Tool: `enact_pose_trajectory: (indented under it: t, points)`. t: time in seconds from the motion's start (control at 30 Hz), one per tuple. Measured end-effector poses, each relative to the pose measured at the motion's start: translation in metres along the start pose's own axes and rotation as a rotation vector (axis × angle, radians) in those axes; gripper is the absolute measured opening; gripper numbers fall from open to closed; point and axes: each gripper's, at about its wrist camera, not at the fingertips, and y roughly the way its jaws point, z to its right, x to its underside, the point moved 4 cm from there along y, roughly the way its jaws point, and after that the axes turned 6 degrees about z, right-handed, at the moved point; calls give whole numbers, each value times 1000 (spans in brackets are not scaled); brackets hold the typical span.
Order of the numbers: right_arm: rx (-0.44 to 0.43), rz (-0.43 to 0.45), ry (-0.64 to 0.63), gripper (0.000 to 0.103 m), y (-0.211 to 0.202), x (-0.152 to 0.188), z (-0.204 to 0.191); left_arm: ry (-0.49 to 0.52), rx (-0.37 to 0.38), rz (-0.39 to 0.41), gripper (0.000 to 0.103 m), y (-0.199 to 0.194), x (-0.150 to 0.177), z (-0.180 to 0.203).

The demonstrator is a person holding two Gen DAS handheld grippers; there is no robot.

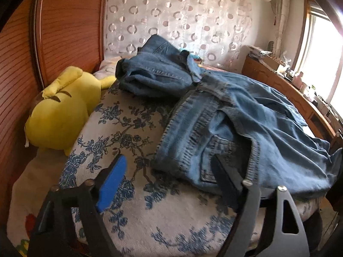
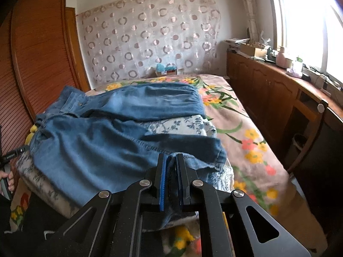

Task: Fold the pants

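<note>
Fig.: R gripper (image 2: 170, 167), lower centre, pinched on jeans (image 2: 90, 150) hem; L gripper (image 1: 169, 180) wide apart, empty, nr waistband. Lift hem evenly, keep legs aligned w/ waist.

Seemingly 2 pairs of jeans (image 1: 246, 115), 1 yellow plush toy (image 1: 62, 105), 2 grippers (image 2: 170, 180).

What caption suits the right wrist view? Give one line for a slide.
Right tool shut on the hem of the jeans spread over a floral bed.
</note>
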Motion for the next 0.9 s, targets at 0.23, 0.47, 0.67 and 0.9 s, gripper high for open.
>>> enact_pose_trajectory:
  t: [0.23,0.47,0.67,0.9]
  points:
    - [4,-6,6,8,11,-4,-7,-28,17,-57,67,17,3,-8]
    - [-2,-5,-7,6,18,-11,-11,-1,46,-81,57,22,0,0]
    - [5,-39,-26,5,33,-17,-7,5,83,-83,22,18,-2,9]
    - [62,-56,2,5,26,-15,9,68,103,-4,14,-7,-22,30]
